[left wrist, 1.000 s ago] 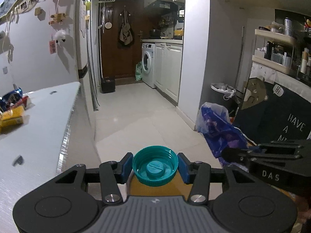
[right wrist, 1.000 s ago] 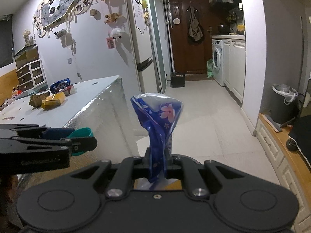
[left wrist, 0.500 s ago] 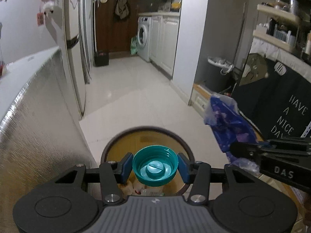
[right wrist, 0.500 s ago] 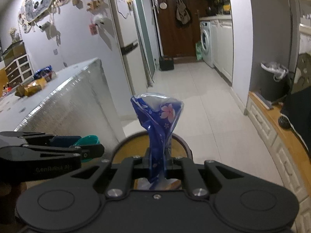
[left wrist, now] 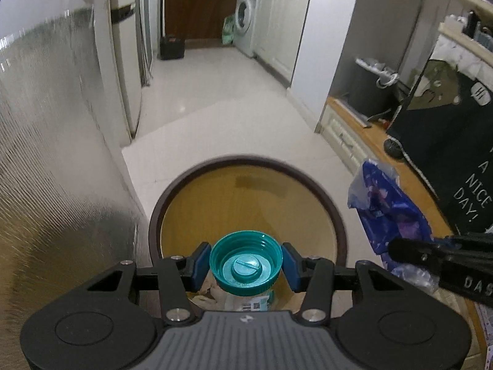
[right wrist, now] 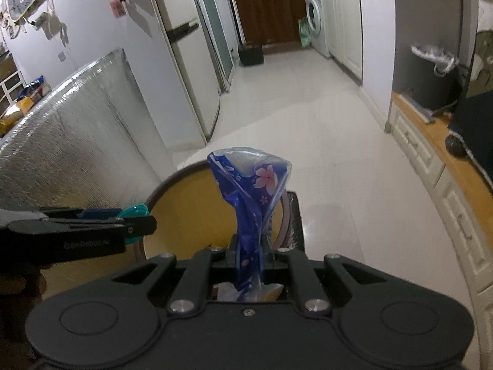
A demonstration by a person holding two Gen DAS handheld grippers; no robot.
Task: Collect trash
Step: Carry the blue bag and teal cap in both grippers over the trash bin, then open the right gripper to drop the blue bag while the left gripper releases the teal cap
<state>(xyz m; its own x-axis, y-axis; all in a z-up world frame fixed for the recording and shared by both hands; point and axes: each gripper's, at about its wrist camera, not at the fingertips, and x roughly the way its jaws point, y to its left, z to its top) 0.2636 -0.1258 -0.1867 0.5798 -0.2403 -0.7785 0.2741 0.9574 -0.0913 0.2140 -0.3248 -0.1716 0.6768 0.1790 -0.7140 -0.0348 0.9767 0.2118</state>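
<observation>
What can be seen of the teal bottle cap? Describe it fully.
The teal bottle cap looks like plastic, round, with threads inside its wall and a raised round plug at its centre. Its open side faces the left wrist camera. The left gripper is shut on it, blue pads pressing its left and right sides. It hangs over the open bin, above trash lying inside. From the right wrist view only its edge shows.

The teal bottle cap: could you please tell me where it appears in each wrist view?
Left wrist: the teal bottle cap sits bottom centre, gripped in the left claw, above the round bin.
Right wrist: its edge peeks out at mid-left.
Shared landmark: the washing machine, top right of centre.
</observation>
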